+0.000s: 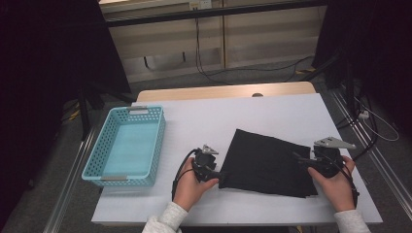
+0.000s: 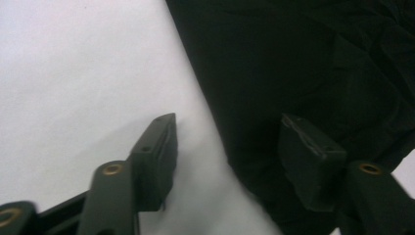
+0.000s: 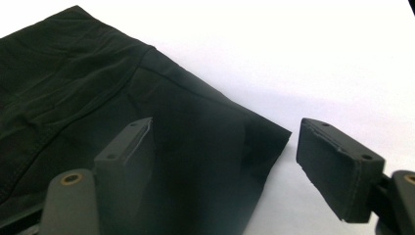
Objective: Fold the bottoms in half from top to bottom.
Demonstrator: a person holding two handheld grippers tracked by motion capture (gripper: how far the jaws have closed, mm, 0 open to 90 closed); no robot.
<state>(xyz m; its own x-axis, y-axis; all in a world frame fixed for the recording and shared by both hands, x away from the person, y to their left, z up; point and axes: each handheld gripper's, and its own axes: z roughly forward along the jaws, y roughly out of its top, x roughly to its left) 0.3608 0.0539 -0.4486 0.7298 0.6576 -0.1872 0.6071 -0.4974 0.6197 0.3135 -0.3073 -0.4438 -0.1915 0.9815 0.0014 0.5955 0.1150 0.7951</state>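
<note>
My left claw [image 1: 216,173] apart, straddling folded black cloth's [image 1: 269,162] near-left edge to pinch | right claw [image 1: 303,162] apart over near-right corner | bench [image 1: 204,121] front.

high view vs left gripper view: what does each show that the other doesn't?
High view alone: the blue basket at the table's left, both hands, the right gripper at the black cloth's near right corner, and the whole folded cloth lying flat.

Left gripper view alone: the close-up of the left gripper: its jaws stand apart and straddle the cloth's edge, one jaw over the bare white table, the other over the cloth, pads not pressing it.

Both: the black cloth, the white table and the left gripper at the cloth's near left corner.
</note>
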